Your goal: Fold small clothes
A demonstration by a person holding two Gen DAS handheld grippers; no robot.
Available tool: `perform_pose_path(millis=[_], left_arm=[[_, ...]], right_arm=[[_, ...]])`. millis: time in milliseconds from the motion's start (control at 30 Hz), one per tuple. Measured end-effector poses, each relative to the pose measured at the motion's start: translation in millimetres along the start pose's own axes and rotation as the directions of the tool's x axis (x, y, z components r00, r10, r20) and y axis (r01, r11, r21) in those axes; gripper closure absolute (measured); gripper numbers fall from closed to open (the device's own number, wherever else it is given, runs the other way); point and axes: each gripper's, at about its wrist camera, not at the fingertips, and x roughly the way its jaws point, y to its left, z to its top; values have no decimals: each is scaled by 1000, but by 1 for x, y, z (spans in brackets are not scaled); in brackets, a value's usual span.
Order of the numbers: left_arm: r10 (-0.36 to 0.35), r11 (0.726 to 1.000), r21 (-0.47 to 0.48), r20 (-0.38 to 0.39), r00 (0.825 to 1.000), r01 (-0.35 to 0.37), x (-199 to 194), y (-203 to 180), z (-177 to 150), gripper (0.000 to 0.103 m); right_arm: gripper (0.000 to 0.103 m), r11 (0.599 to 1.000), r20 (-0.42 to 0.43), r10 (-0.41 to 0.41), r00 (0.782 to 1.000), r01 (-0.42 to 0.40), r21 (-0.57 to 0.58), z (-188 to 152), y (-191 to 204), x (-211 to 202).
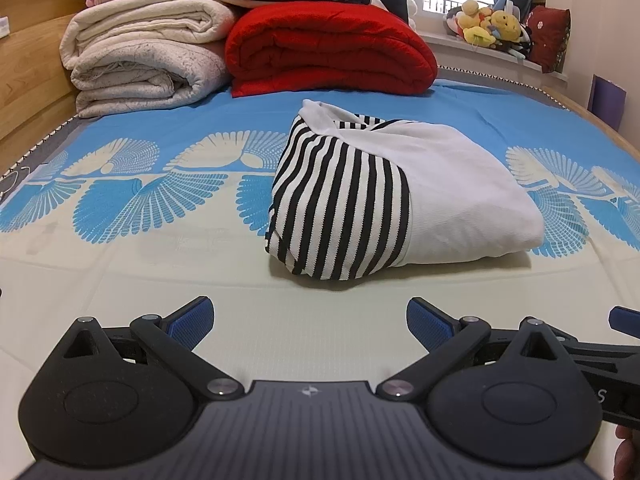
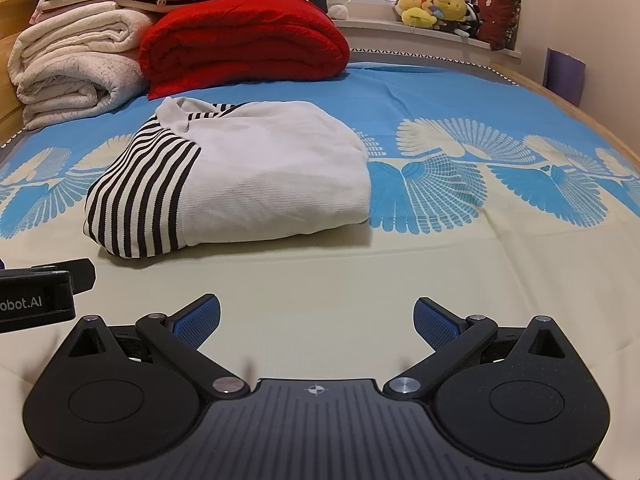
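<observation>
A small white garment with a black-and-white striped part (image 1: 400, 200) lies folded into a compact bundle on the bed; it also shows in the right wrist view (image 2: 240, 176). My left gripper (image 1: 310, 320) is open and empty, low over the sheet, a short way in front of the bundle. My right gripper (image 2: 316, 320) is open and empty, beside the left one and in front of the bundle's right end. The right gripper's edge shows at the right of the left wrist view (image 1: 616, 344). The left gripper's body shows at the left of the right wrist view (image 2: 40, 292).
The bed sheet (image 1: 160, 264) is cream with blue fan patterns. Behind the bundle lie a folded red blanket (image 1: 332, 52) and stacked cream quilts (image 1: 148, 56). A wooden headboard (image 1: 24, 72) runs along the left. Plush toys (image 1: 492, 24) sit on the windowsill.
</observation>
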Motion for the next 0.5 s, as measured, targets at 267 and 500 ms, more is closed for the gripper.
perform_pose_path(millis=[267,500], left_arm=[[1,1000,3,-1,1000,-1,0,0,0,0],[6,1000,10,-12,1000,-6,3,0,-1,1]], right_arm=[[1,1000,1,2,1000,-2,-5,0,1,0],[1,1000,7,11,1000,-11,-6,1,2,-3]])
